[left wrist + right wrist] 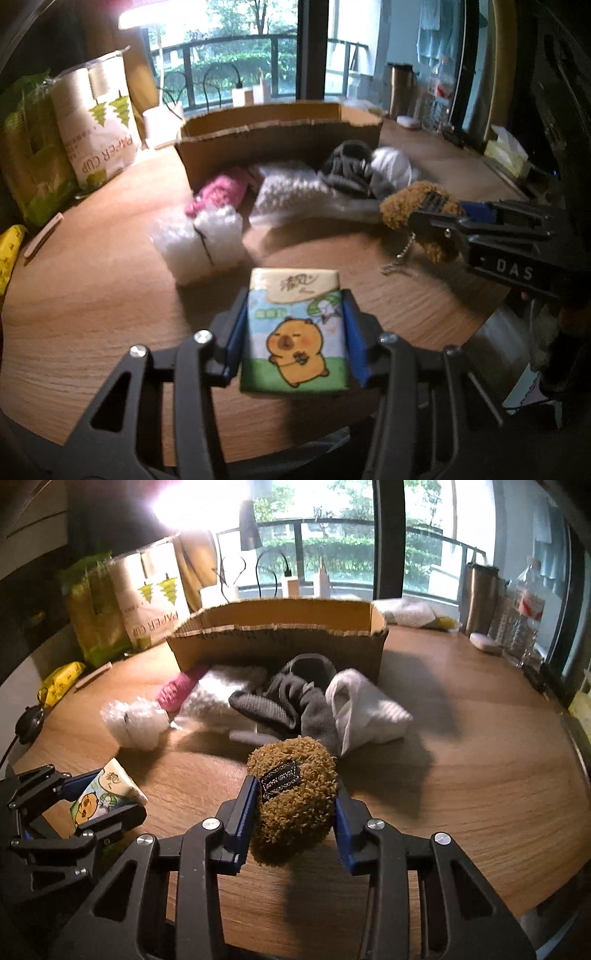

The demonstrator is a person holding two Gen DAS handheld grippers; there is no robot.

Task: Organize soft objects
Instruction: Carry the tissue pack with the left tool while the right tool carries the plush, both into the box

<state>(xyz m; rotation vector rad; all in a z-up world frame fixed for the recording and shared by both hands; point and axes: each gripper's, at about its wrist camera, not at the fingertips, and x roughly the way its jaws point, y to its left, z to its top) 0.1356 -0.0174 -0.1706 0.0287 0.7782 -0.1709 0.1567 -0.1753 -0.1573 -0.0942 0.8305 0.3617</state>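
Note:
My left gripper (295,332) is shut on a tissue pack (295,332) with a cartoon capybara, held above the round wooden table; both also show in the right wrist view (103,797). My right gripper (295,808) is shut on a brown fuzzy plush keychain (295,797), held above the table; it shows in the left wrist view (413,210) with its chain hanging. An open cardboard box (277,642) stands at the back. In front of it lie a pink sock (177,690), bubble wrap (133,720), a white fluffy cloth (218,698), grey socks (291,698) and a white sock (365,709).
A paper cup bag (151,594) and a green package (92,616) stand at the back left. A yellow packet (59,683) lies at the left edge. A steel tumbler (480,598) and bottles (524,620) stand at the back right. The table edge (576,738) curves on the right.

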